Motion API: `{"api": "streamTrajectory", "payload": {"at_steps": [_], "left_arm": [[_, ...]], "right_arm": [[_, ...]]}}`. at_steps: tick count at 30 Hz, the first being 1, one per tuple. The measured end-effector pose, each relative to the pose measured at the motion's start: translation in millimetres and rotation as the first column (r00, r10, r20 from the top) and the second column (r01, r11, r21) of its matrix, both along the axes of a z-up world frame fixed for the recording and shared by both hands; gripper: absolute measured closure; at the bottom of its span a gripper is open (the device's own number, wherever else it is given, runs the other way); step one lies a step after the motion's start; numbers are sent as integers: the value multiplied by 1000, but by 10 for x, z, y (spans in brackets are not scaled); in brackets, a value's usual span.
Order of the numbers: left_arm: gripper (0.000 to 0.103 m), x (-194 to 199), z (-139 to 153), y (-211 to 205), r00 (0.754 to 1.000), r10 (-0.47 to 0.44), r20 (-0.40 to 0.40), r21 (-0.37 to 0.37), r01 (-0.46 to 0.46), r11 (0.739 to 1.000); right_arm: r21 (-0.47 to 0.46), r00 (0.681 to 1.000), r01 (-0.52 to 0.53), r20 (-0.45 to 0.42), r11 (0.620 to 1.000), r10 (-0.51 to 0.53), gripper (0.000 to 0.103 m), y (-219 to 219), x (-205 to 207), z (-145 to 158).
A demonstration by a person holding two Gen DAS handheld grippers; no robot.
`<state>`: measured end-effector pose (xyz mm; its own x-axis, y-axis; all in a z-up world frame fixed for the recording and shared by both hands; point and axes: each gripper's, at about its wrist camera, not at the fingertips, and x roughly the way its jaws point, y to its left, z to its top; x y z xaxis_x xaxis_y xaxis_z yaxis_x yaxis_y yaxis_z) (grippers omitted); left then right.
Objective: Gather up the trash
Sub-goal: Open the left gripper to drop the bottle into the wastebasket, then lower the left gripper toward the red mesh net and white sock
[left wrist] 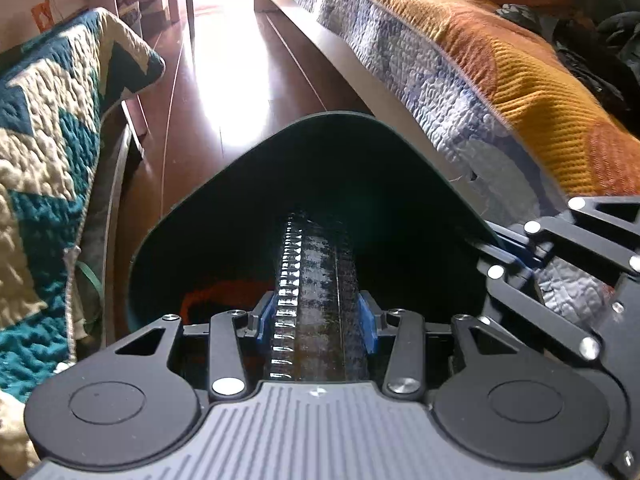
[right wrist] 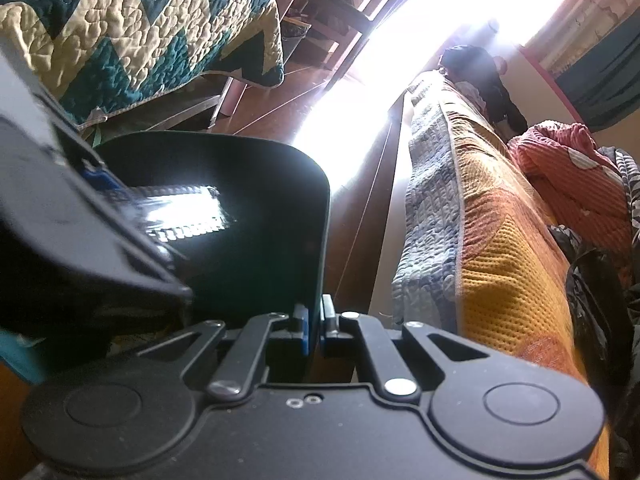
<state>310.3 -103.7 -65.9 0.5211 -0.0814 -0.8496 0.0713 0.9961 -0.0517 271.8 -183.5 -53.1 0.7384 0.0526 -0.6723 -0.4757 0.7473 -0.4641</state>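
Observation:
A dark green trash bin [left wrist: 332, 117] stands on the wooden floor between two beds, its mouth facing me. My left gripper [left wrist: 316, 317] is shut on a long shiny dark foil wrapper [left wrist: 316, 272], held lengthwise over the bin's mouth. Something orange [left wrist: 216, 296] lies inside the bin. My right gripper [left wrist: 505, 249] pinches the bin's right rim. In the right wrist view the right gripper [right wrist: 315, 318] is shut on the bin's wall [right wrist: 280, 208]. There the left gripper [right wrist: 108, 192] comes in from the left with the glinting wrapper [right wrist: 184, 208].
A teal and cream zigzag quilt [left wrist: 48, 140] hangs off the left bed. The right bed carries an orange and yellow blanket [left wrist: 520, 80], with dark clothes [left wrist: 592, 60] and a pink ribbed cover [right wrist: 568, 172] on top. The wooden floor [left wrist: 240, 80] between them glares in sunlight.

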Motion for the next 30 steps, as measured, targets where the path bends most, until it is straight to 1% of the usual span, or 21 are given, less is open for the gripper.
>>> {"api": "streamTrajectory", "payload": {"at_steps": [4,10,12,13,14,16,21,23,27,30], "left_arm": [[59,59,-111,-13,1000,6,-30,-9,-6,1000],[57,81,-166,32,999,13,-38,-25,-14,1000],[51,72,-165,48,999,12,-37,-28,-13,1000],[43,60,-162,61,999,14,-35,-33,-15,999],[38,43,-155,73,999,18,-32,-35,-19,999],[38,18,-137,80,1000,12,-28,-37,-13,999],[37,-117,5,91,1000,-24,-12,-3,24,1000],[30,-184,87,120,999,-39,1,1,39,999],[28,-313,241,234,998,-47,33,11,47,999],[25,-403,325,358,998,-40,46,24,39,999]], "right_arm": [[-4,1000,3,0,1000,-3,99,-9,2,-5],[-5,1000,8,0,1000,-8,99,-36,11,-11],[-3,1000,12,-1,1000,-12,99,-48,20,-13],[-3,1000,13,-1,1000,-13,99,-51,22,-14],[-3,1000,13,-1,1000,-13,98,-52,24,-17],[-3,1000,13,-2,1000,-13,98,-52,25,-16],[-6,1000,11,0,1000,-11,98,-51,27,-25],[-5,1000,12,-1,1000,-12,98,-52,28,-27],[-9,1000,11,1,1000,-11,98,-50,8,-34],[-8,1000,16,-1,1000,-16,98,-56,7,-32]]}}
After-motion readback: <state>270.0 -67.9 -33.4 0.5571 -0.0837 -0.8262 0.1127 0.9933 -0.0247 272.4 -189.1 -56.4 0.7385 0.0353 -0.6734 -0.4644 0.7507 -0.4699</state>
